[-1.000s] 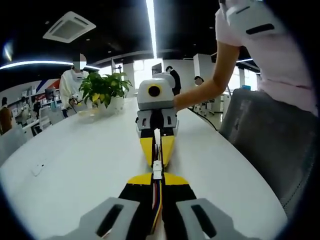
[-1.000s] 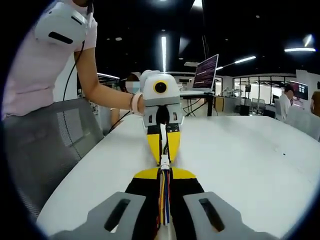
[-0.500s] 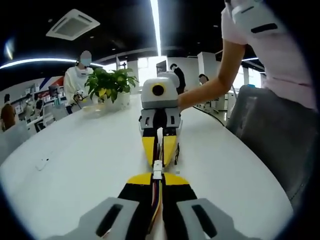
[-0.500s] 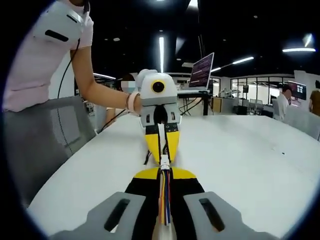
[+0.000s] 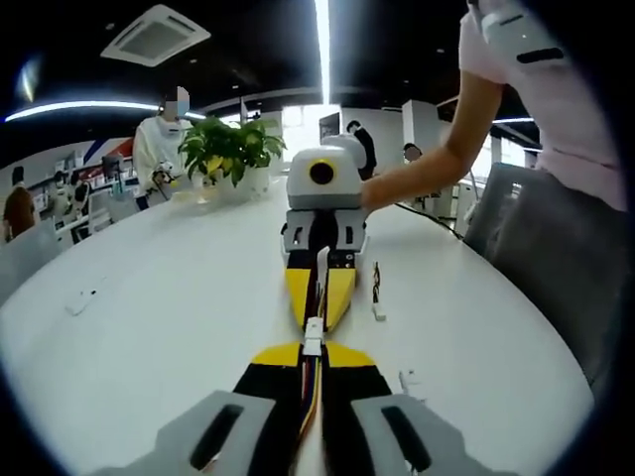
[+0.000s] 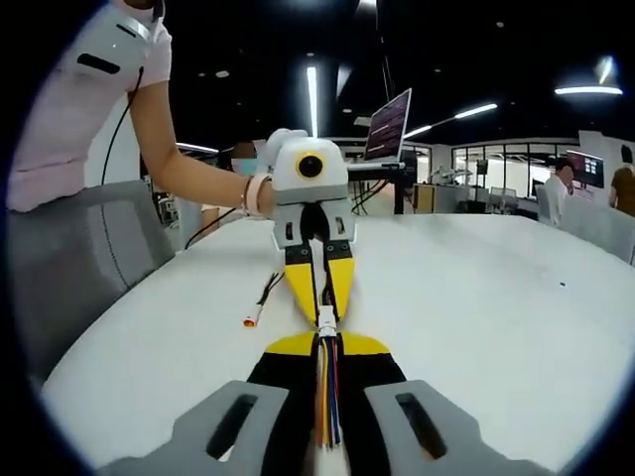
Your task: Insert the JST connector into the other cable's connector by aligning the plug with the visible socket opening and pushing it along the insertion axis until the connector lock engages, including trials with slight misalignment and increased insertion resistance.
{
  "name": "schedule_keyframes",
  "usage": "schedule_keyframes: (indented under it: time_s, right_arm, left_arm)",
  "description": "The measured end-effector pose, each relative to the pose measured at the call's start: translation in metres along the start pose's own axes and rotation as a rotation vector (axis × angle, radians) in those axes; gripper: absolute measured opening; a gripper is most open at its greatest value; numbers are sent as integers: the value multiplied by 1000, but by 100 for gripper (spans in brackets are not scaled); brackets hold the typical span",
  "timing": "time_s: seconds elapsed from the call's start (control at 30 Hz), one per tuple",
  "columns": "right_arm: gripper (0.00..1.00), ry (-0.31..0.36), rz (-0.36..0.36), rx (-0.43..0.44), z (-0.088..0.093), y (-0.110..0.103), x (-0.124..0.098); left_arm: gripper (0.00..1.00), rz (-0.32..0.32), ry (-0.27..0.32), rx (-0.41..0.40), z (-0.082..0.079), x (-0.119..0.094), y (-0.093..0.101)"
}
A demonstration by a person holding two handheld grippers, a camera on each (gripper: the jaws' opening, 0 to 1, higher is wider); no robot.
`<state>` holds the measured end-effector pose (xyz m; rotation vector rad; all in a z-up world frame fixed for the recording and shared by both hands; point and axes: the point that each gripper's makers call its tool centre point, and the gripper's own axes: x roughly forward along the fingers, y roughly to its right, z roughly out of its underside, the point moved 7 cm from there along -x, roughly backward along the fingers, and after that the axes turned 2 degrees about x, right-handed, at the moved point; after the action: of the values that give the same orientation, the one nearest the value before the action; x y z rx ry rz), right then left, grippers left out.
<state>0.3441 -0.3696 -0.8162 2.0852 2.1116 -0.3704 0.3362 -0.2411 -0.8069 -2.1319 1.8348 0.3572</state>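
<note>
Both hand-held grippers have risen off the white counter (image 5: pixel 149 327) since a second ago, and a spare cable that was hidden now lies in sight beneath them.

Nearest in the left gripper view, the left hand-held gripper (image 5: pixel 311 353) is clamped narrow on a bundle of coloured wires (image 5: pixel 310 397) ending in a white plug (image 5: pixel 313 335) at 12 o'clock from its tips. That plug meets the tips of the right hand-held gripper (image 5: pixel 316 319), whose yellow jaws are closed on the other cable. Whether the lock has caught cannot be told.

In the right gripper view, the right hand-held gripper (image 6: pixel 325 342) pinches its own wires (image 6: pixel 326 397) with a white connector (image 6: pixel 326 319) touching the left hand-held gripper (image 6: pixel 321 315) opposite.

On the counter at 3 o'clock from the joint lies the spare cable (image 5: pixel 377 294), with a small white piece (image 5: pixel 411 382) nearer.

Farther off stand a potted plant (image 5: pixel 230 151) at 11 o'clock and a laptop (image 6: pixel 387 127).
</note>
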Motion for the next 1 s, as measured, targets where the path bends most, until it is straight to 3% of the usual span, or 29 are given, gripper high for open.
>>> schedule_keyframes:
  time_s: [1.0]
  right_arm:
    - [4,-18,9,7,5,1,3]
  left_arm:
    - [1,-29,-28,-50,8,2,-1]
